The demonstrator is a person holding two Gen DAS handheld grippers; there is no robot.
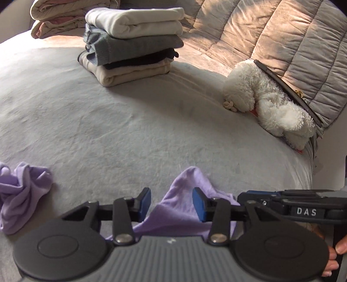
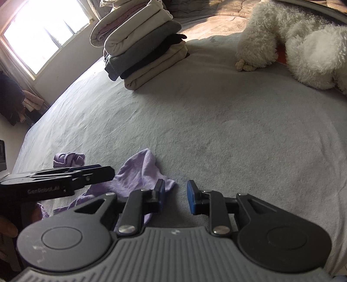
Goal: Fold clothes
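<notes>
A lilac garment lies rumpled on the grey bed sheet, with a bunched lilac piece off to the left. My left gripper is open just above it; a raised fold of the fabric sits between the blue pads, which do not press on it. My right gripper is open over bare sheet, its left pad at the edge of the lilac garment. In the left wrist view the right gripper comes in from the right. In the right wrist view the left gripper reaches in from the left.
A stack of folded clothes stands at the far side of the bed, with another folded pile behind it. A white plush toy lies at the right against a quilted cover. A bright window is at the far left.
</notes>
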